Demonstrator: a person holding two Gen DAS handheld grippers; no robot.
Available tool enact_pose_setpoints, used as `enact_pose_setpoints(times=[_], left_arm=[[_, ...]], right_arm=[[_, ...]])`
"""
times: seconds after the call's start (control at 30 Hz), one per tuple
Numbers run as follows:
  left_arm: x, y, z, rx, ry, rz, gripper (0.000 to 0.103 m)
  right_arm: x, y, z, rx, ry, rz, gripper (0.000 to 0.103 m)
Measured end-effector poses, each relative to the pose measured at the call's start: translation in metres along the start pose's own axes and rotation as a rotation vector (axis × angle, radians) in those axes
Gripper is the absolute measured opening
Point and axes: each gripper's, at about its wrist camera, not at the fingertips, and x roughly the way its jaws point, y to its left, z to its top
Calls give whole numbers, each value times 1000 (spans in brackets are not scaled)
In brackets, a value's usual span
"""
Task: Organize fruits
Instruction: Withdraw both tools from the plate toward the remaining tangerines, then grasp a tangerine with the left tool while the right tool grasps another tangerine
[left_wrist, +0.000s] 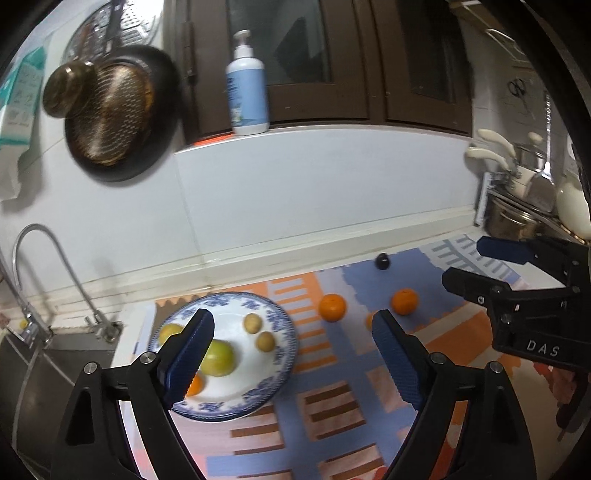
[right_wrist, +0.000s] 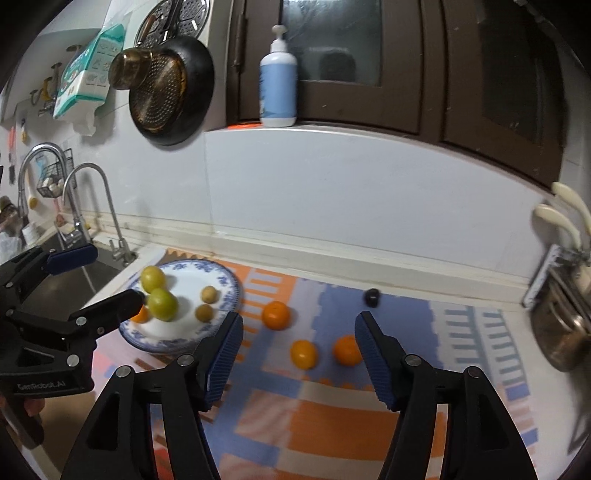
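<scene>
While two green fruits (right_wrist: 159, 295), two small brownish ones (right_wrist: 206, 303) and one small orange fruit (right_wrist: 141, 314) already lie on the blue-and-white plate (right_wrist: 229, 291), the sorting looks roughly half done. Three orange fruits (right_wrist: 275, 314) are left on the patterned mat (right_wrist: 332, 413) that covers the desk, well apart from the plate: one just beside its right rim, two nearer the right tongs (right_wrist: 298, 350). A small dark fruit (right_wrist: 371, 297) sits alone at the back of the mat, near the wall ledge.

The plate stands at the left end of the mat, next to the sink (right_wrist: 92, 273).

Both tongs are empty. The left tongs (left_wrist: 291, 350) stand wide apart over the plate's right half, with nothing between the pads; the right tongs are parted too, above the mat, and frame the two nearest orange fruits without touching them.

As for heading, the fruits are all close to round, so none shows a clear long axis or a way it points; the two brownish ones may be slightly egg-shaped, but blur hides which way they lie. A grasp from any side should serve.
</scene>
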Motion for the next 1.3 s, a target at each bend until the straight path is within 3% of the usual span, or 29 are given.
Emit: enact_pose_setpoints(times=[0.33,0.7,1.3], left_arm=[[19,-37,-3,114,-43,-80,87],[66,-60,-14,233,26,-191,86],[149,-67,-19,302,183,-379,59]], right_arm=[[-4,-28,-12,-56,3,-39,64],[29,-42,-27,-135,63,-8,64],[117,-56,-42,-151,232,116,63]])
